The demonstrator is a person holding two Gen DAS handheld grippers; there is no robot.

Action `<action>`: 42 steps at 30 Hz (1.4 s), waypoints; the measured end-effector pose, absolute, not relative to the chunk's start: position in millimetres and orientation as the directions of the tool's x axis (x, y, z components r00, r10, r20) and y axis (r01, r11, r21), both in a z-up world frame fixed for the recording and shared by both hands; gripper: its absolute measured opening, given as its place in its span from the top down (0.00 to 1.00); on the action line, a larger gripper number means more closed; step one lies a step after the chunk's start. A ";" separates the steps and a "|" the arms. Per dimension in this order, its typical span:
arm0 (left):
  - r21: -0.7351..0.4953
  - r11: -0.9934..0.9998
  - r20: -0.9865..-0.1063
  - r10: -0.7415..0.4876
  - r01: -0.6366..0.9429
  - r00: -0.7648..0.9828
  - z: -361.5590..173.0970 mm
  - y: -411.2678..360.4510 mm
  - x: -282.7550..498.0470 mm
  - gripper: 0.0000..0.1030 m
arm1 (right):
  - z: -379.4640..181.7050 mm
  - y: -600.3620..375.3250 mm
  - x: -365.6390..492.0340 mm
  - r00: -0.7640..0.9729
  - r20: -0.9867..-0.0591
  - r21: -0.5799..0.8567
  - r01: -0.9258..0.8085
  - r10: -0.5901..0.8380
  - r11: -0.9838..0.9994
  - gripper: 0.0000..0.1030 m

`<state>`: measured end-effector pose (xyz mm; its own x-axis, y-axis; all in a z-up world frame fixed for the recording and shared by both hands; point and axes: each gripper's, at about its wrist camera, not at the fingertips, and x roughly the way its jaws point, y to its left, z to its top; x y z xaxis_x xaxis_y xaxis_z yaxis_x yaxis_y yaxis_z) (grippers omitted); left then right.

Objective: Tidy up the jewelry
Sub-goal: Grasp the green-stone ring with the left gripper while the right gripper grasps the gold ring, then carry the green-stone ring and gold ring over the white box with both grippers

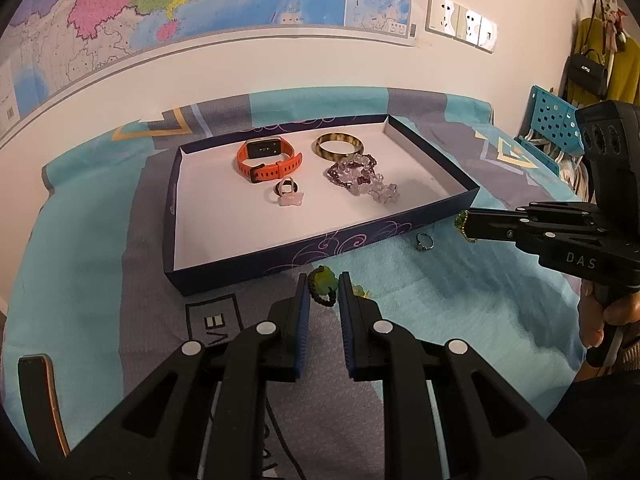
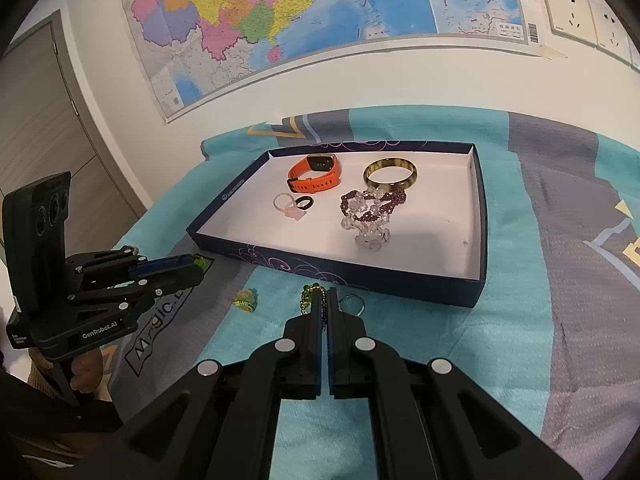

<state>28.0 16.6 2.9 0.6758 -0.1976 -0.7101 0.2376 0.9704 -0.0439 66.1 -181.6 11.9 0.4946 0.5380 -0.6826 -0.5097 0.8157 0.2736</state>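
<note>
While both point downward, left tongs [image 1: 324, 286] grip a green pendant [image 1: 321, 279], right tongs [image 2: 325, 300] seemingly pinch a beaded chain [image 2: 308, 298].

Open from above into bare near half of tray [image 1: 404, 230]; low front wall, silver ring [image 1: 424, 242] before it.

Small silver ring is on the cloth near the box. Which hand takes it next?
Right. The small silver ring lies just beside the right claw tips, though that claw must first release its green-and-gold beaded chain. The left claw grips a green stone pendant farther off.
</note>
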 end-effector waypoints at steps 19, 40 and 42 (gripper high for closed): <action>-0.058 0.971 -0.695 -0.205 0.230 0.689 9.4 19.6 32.4 0.85 | 17.6 -176.5 76.4 0.496 -0.676 0.271 -0.520 0.545 0.810 0.99; -0.068 0.969 -0.679 -0.220 0.239 0.701 17.1 19.5 42.5 0.85 | 21.9 -168.6 91.0 0.503 -0.670 0.259 -0.530 0.546 0.807 0.99; -0.068 0.968 -0.677 -0.221 0.240 0.702 17.8 19.5 43.7 0.85 | 22.2 -168.6 93.1 0.504 -0.670 0.259 -0.529 0.545 0.808 0.99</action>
<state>43.7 19.5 17.8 0.7017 -0.2214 -0.6772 0.2397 0.9684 -0.0682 93.1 -168.6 22.2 0.5040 0.5450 -0.6700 -0.5293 0.8079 0.2590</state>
